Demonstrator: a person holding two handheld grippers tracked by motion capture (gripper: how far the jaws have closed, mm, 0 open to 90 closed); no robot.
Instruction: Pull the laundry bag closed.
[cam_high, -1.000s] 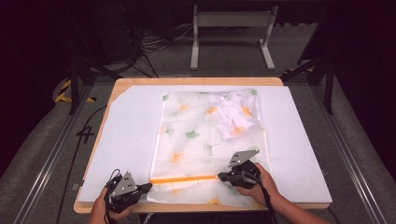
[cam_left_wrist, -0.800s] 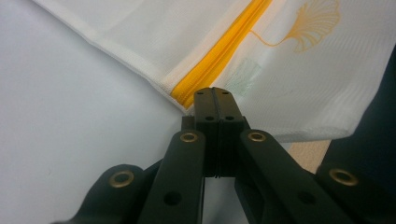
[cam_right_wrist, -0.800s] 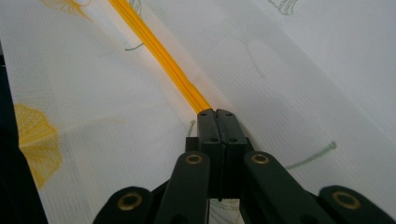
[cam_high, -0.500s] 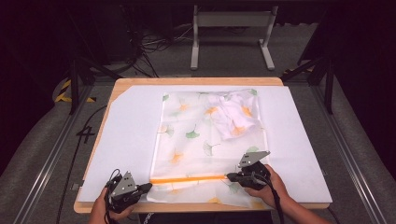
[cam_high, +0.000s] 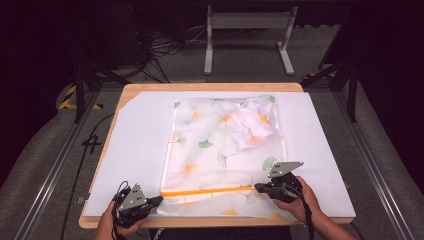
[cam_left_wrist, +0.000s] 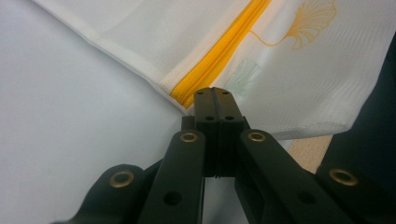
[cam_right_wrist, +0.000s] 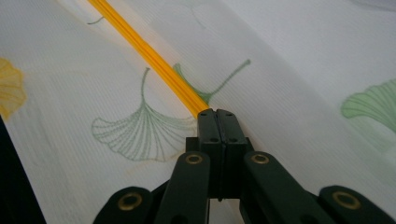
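Mesh laundry bag (cam_high: 220, 150), white with ginkgo-leaf print, lies flat on the white sheet (cam_high: 135, 150) over the wooden worktop (cam_high: 210, 87), centre of the high frame. Its yellow zipper (cam_high: 205, 191) runs across the bag near the lower edge.

Left gripper (cam_high: 152, 201), lower left of the frame: jaws closed flush at the zipper's left end, right at the bag's corner. Looks like they pinch the fabric or tape there, but I can't confirm what's between them.

Right gripper (cam_high: 260, 187), lower right: jaws pressed together at the zipper's right end. Probably on the slider or pull; the jaws hide it, can't tell.

My read of the step: working the zipper, left as anchor, right as mover. To do it well:
- keep the left end pinned and the tape taut
- run the right gripper straight along the zipper line, low to the sheet, no lift
- watch for loose mesh bunching into the teeth

View differences:
- High view gives the whole layout, plus crumpled white cloth (cam_high: 250, 124) in the bag's upper right.
- Left gripper view shows the zipper end (cam_left_wrist: 187, 95) meeting the bag's hem, and the worktop edge at lower right.
- Right gripper view shows the tape (cam_right_wrist: 149, 56) straight and flat, running to upper left, closed along the visible run.
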